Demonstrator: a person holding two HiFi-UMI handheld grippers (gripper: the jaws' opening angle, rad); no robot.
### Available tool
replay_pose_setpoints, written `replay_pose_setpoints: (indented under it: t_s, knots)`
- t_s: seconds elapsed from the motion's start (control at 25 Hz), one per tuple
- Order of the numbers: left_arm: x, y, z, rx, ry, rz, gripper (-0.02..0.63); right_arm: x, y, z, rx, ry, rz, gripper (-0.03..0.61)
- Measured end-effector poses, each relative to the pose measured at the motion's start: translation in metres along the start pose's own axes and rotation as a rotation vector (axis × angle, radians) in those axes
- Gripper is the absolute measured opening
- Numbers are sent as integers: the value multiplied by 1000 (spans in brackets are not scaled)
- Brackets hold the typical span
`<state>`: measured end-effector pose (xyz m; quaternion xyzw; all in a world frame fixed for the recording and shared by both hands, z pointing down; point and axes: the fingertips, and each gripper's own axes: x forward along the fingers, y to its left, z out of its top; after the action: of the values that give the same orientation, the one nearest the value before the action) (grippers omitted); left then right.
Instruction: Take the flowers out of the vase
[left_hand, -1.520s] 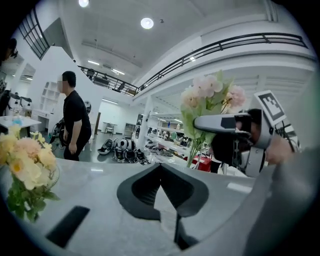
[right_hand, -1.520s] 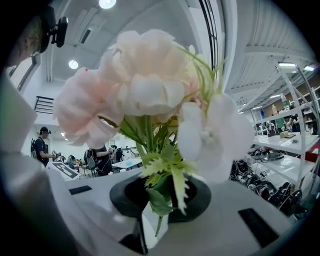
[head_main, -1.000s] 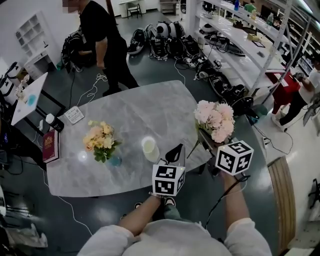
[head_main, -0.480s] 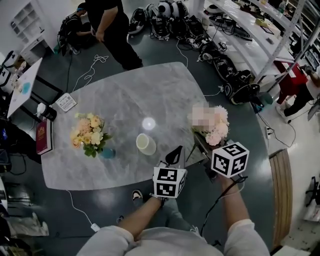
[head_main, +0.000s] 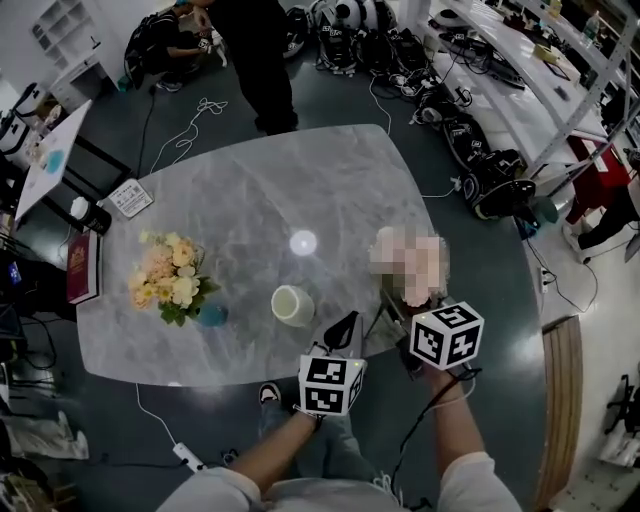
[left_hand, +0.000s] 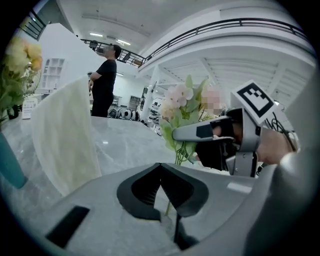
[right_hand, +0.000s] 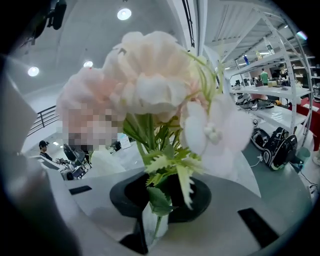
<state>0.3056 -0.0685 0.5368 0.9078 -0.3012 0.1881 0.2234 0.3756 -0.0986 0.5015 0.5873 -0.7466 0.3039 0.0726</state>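
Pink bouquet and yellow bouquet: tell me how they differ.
The pink bouquet is pale pink and white; the yellow bouquet is yellow and peach. The yellow one stands in a teal vase on the table; the pink one, in no vase, is clamped by its stems in the right gripper. Both have green leaves.
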Motion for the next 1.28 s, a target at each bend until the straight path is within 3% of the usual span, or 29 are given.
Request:
replay_pose_setpoints:
  t_s: [1.28]
  knots:
    - [44,25,-44,-26,80,-5,8,105,-63,-30,86,58,-80,60]
